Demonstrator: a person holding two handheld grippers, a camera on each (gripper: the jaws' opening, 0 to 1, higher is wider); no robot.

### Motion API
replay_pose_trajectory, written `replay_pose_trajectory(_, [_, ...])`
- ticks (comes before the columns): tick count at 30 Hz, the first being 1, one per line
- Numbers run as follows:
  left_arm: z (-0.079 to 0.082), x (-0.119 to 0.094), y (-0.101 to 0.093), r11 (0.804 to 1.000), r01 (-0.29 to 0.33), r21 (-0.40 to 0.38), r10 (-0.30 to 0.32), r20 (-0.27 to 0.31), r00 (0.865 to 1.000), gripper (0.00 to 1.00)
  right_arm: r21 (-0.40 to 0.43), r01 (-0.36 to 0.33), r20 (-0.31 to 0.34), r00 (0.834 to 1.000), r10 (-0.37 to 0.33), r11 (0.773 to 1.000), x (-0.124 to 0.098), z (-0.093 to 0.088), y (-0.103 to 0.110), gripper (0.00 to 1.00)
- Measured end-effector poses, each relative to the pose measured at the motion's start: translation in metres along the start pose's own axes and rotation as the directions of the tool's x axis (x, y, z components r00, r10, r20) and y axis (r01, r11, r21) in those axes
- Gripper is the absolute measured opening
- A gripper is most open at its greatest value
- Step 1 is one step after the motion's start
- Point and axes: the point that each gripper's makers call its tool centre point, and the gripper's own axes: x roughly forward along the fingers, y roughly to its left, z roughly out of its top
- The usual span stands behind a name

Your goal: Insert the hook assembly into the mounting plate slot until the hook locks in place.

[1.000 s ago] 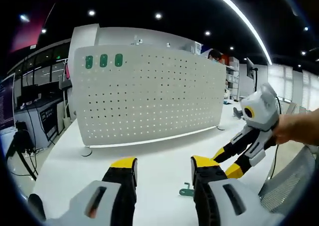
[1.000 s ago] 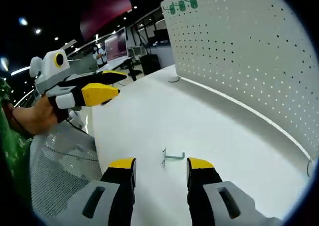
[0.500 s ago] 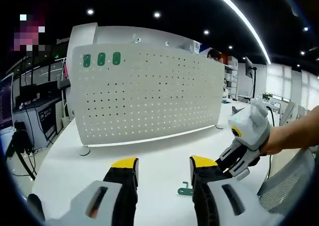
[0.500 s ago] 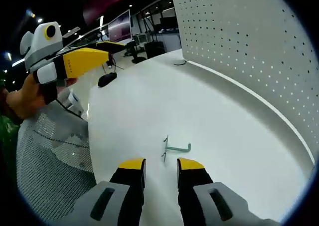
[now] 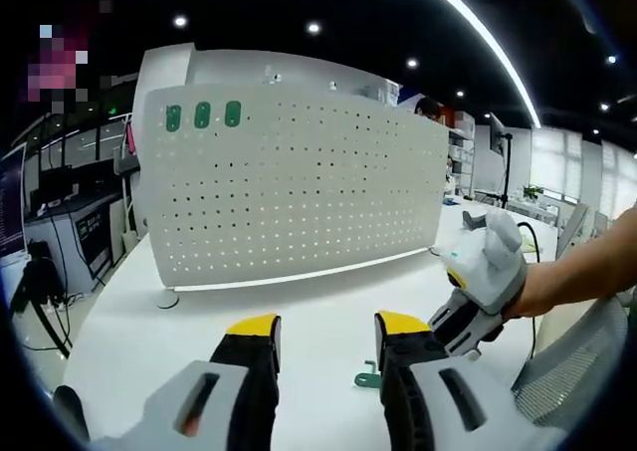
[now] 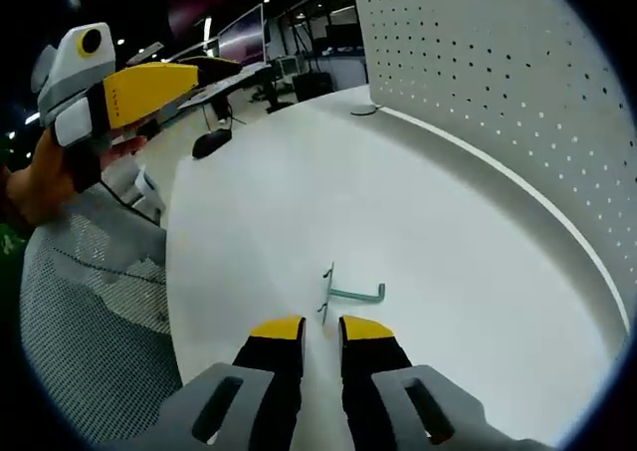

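A small green metal hook (image 6: 350, 294) lies flat on the white table (image 6: 448, 272), just ahead of my right gripper (image 6: 320, 330). That gripper's yellow-tipped jaws stand a narrow gap apart with nothing between them. In the left gripper view the hook (image 5: 368, 376) peeks out beside my left gripper (image 5: 328, 332), which is wide open and holds nothing. The white perforated mounting plate (image 5: 299, 192) stands upright across the table behind it and runs along the right in the right gripper view (image 6: 518, 83). The right gripper (image 5: 453, 327) reaches in from the right in a hand. The left gripper (image 6: 214, 71) hovers at upper left.
A grey mesh chair (image 6: 90, 302) sits at the table's near edge, also seen as chair (image 5: 577, 371). Three green tags (image 5: 202, 115) mark the plate's top corner. A dark small object (image 6: 209, 144) lies near the far table edge. Desks and monitors stand beyond.
My right gripper's jaws have drawn from wide apart to a narrow gap while coming down closer to the hook. The left gripper stays open and nearly still.
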Motion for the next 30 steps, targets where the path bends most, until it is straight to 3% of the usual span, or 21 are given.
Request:
replay_pose_trajectory(16, [0.001, 0.000, 0.001, 1.000, 0.000, -0.005, 0.000, 0.005, 1.000, 0.37, -0.034, 0.002, -0.018, 1.000, -0.003, 0.999, 0.009, -0.003, -0.001, 0.03])
replay_pose_trajectory(30, [0.001, 0.001, 0.000, 1.000, 0.006, -0.006, -0.006, 0.006, 1.000, 0.36, -0.050, 0.025, 0.024, 0.999, -0.024, 0.998, -0.003, 0.010, -0.004, 0.00])
